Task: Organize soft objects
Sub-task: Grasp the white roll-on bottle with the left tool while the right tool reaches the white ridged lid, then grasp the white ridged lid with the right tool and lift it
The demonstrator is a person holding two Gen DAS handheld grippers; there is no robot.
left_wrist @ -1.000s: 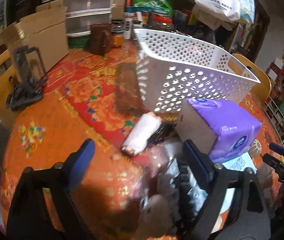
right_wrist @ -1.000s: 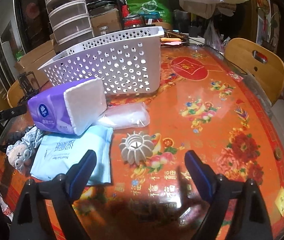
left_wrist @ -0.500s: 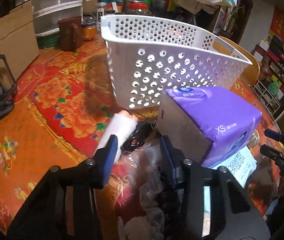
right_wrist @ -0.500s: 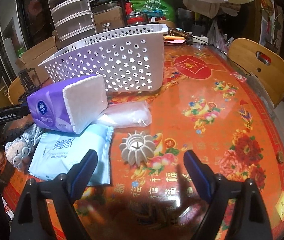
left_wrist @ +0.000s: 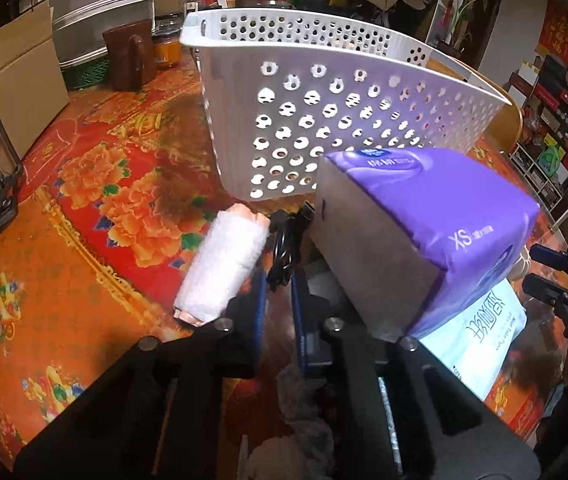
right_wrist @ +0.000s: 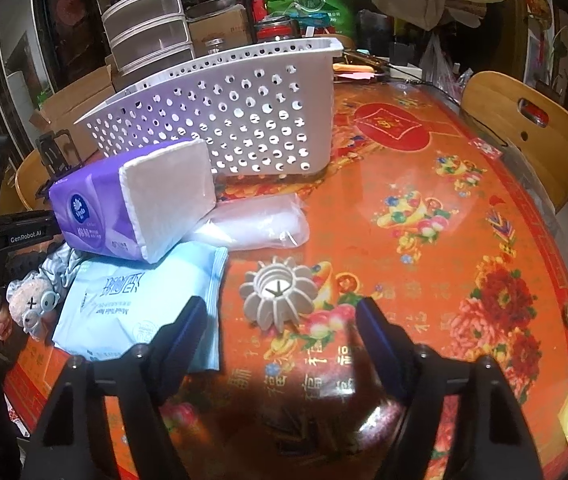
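The left gripper [left_wrist: 278, 300] has moved in beside the purple tissue pack [left_wrist: 435, 232], its fingers [left_wrist: 258, 304] now nearly closed.

Left gripper [left_wrist: 278, 300] fingers nearly meet; whatever they pinch is hidden

Left gripper [left_wrist: 278, 312] sat with jaws nearly closed, a narrow gap between them; whether they pinched anything could not be told. White roll [left_wrist: 223, 264] lay just left. Purple tissue pack [left_wrist: 423, 236] leaned right, before white perforated basket [left_wrist: 323, 120].
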